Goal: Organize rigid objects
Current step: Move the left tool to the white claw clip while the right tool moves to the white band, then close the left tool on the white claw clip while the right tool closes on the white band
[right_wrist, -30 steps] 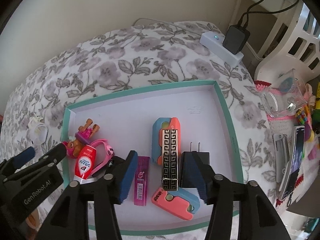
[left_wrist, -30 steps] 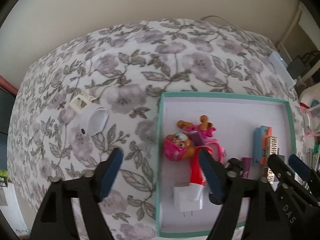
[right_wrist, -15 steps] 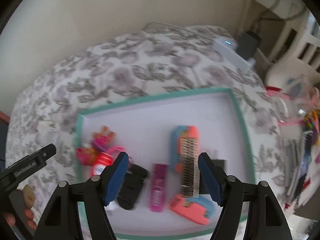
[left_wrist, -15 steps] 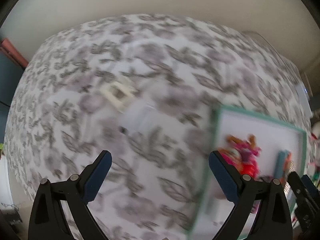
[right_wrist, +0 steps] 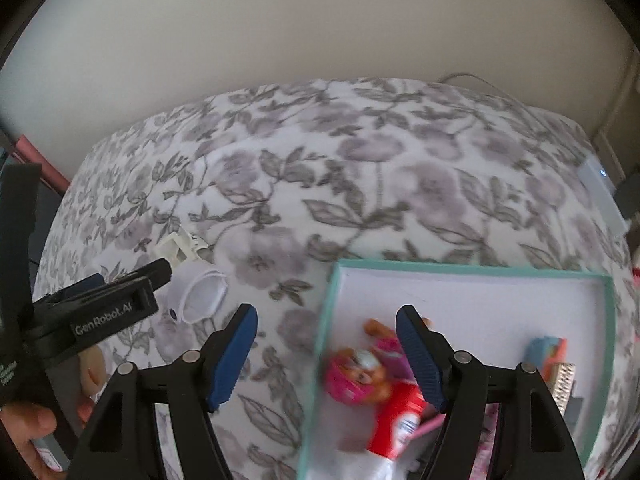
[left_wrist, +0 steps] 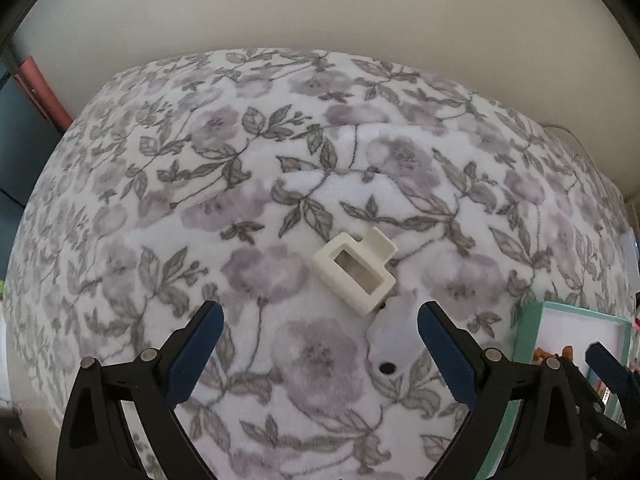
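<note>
Over the grey-flowered fleece blanket [left_wrist: 280,184]: left gripper [left_wrist: 318,334] spread wide, hanging above a cream rectangular plastic clip [left_wrist: 354,278] (nothing pinched). Right gripper [right_wrist: 326,354] also parted and empty, straddling the teal-rimmed white tray [right_wrist: 460,270] edge.

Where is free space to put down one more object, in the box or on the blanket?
The box's far half is bare. Its near half is crowded around the pink toy. The floral blanket is free beyond the cream clip.

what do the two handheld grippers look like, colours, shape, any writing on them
Both are black plastic with triangular cut-out arms, silver pivot screws and ribbed dark-blue pads. The left gripper bears white "GenRobot.AI" lettering on its side, legible from the right wrist camera. The right gripper shows no lettering here. No cables visible.
</note>
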### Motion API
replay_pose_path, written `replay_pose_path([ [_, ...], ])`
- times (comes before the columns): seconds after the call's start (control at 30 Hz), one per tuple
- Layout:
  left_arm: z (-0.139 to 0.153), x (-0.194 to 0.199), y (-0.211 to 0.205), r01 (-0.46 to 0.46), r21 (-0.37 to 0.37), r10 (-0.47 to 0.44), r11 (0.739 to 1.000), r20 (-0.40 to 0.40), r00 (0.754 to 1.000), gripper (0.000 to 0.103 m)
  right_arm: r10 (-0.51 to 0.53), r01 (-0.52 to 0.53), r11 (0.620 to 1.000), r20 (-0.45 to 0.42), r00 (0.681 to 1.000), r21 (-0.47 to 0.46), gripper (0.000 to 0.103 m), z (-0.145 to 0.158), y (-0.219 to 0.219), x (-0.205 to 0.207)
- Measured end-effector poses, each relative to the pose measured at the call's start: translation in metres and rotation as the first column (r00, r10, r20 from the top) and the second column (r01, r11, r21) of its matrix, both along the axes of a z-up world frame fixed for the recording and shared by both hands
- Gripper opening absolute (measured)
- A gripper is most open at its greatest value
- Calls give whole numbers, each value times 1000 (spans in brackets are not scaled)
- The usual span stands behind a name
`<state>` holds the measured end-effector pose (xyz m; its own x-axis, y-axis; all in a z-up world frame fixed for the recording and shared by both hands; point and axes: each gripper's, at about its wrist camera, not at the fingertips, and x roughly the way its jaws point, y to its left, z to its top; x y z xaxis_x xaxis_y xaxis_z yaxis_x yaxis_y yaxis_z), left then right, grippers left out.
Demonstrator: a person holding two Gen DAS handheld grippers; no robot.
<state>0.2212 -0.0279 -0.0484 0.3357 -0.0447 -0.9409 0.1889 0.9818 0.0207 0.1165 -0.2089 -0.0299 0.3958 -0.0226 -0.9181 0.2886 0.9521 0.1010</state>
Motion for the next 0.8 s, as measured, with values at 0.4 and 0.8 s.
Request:
replay_pose_path([
  [0.4,-24,33,22,-53,-59,50,997,-48,998,98,157,-157,987,10,988,30,75,-25,64,39],
  [0.8,-43,35,24,-22,-5,22,1000,-78,997,87,170,-171,983,21,985,66,38,-40,79,51],
])
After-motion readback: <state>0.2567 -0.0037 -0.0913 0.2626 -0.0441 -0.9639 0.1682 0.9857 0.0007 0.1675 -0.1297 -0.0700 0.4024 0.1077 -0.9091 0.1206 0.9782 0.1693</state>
